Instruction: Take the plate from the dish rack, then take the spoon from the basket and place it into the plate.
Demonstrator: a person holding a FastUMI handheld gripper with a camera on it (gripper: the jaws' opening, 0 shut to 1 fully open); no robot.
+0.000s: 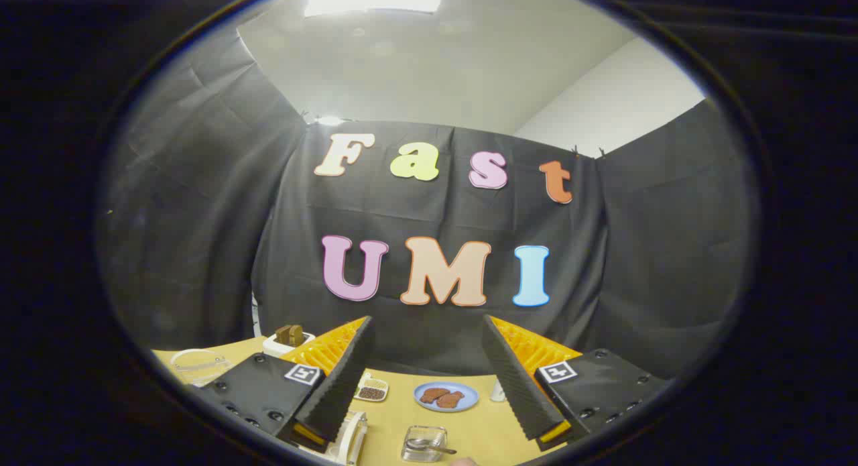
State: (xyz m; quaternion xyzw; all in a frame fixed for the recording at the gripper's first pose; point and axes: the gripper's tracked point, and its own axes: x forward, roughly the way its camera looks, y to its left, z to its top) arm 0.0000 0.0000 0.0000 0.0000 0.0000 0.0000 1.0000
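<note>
Fingers (429,328) apart, empty; spoon (429,444) in basket (423,444) between.

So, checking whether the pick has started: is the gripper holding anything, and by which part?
Nothing is held. The gripper is open, fingers wide apart above the table, with the spoon lying in its clear basket below.

No readable text turns up anywhere on the desk (395,426) or the things on it. Each side of the gripper (425,332), behind its spread fingers (342,379), carries a square black-and-white marker tag (303,374) — a coded pattern, no words or numbers to read.
</note>
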